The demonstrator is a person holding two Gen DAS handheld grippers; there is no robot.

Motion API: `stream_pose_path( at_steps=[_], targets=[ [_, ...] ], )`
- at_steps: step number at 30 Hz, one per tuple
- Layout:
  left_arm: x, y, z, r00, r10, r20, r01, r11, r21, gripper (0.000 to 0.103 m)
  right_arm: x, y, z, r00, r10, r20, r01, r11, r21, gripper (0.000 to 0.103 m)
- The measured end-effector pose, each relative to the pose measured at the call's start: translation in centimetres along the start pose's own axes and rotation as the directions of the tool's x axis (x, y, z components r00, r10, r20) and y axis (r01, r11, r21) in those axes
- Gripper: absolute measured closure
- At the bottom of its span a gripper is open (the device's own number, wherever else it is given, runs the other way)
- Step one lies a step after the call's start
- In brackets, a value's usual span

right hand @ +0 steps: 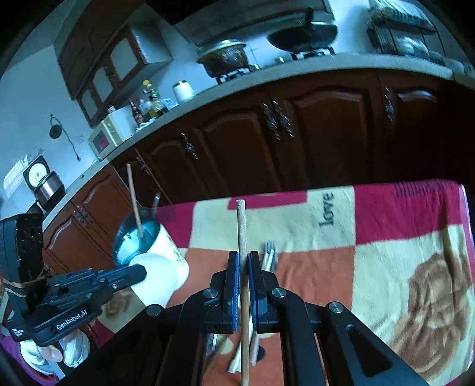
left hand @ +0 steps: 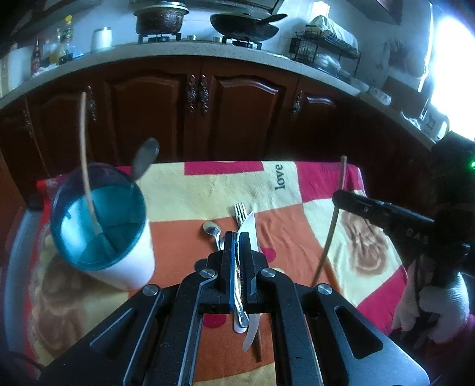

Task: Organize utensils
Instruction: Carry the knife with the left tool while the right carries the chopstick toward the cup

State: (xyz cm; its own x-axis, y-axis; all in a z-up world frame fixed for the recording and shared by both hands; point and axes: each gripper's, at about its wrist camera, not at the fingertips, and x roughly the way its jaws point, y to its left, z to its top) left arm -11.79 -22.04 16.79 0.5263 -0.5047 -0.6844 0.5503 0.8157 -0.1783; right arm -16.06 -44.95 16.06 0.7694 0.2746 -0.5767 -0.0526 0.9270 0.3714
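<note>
A white cup [left hand: 124,267] with a blue inside stands at the left of the table, also seen as the cup [right hand: 166,267]. It holds a wooden chopstick [left hand: 86,166] and a metal spoon [left hand: 145,157]. My left gripper [left hand: 236,236] hovers shut, with nothing between its jaws, above a fork [left hand: 240,209], a second spoon [left hand: 211,228] and a white knife [left hand: 251,225] lying on the cloth. My right gripper [right hand: 243,255] is shut on another chopstick [right hand: 241,225], held upright above the table. It shows as the right gripper [left hand: 337,197] at the right of the left wrist view.
A patterned blanket [left hand: 190,190] covers the table, whose far edge faces dark wooden cabinets [left hand: 196,118]. Beyond is a counter with a stove, pots [left hand: 160,20] and a dish rack [left hand: 326,47]. A white-gloved hand [left hand: 439,308] holds the right gripper.
</note>
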Motion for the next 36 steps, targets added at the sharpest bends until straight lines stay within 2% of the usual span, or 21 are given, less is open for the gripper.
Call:
stream_pose_path(
  at_steps=[10,21,27,36],
  targets=[
    [-2.6,2.5,0.0,0.996,0.083,0.033,-0.082,0.996,-0.022,0.101,-0.7,5.1,2.5,1.0,0.015,0.026,-0.013,0.996,-0.089,0.098],
    [-5.5,5.4,0.3,0.99,0.119,0.076,-0.115,0.991,-0.062,0.101,-1.9,9.1,4.5,0.998,0.031,0.054,-0.022,0.987,-0.16,0.098],
    [-7.6,8.7,1.8,0.984,0.135,0.115,-0.122,0.986,-0.117,0.101,-2.7,11.4,6.1,0.995,0.059,0.084,-0.042,0.98,-0.196,0.098],
    [-7.9,13.8,4.8,0.97,0.181,0.164,-0.142,0.964,-0.224,0.101,-2.0,15.7,9.4,0.983,0.118,0.144,-0.082,0.969,-0.232,0.098]
  ],
)
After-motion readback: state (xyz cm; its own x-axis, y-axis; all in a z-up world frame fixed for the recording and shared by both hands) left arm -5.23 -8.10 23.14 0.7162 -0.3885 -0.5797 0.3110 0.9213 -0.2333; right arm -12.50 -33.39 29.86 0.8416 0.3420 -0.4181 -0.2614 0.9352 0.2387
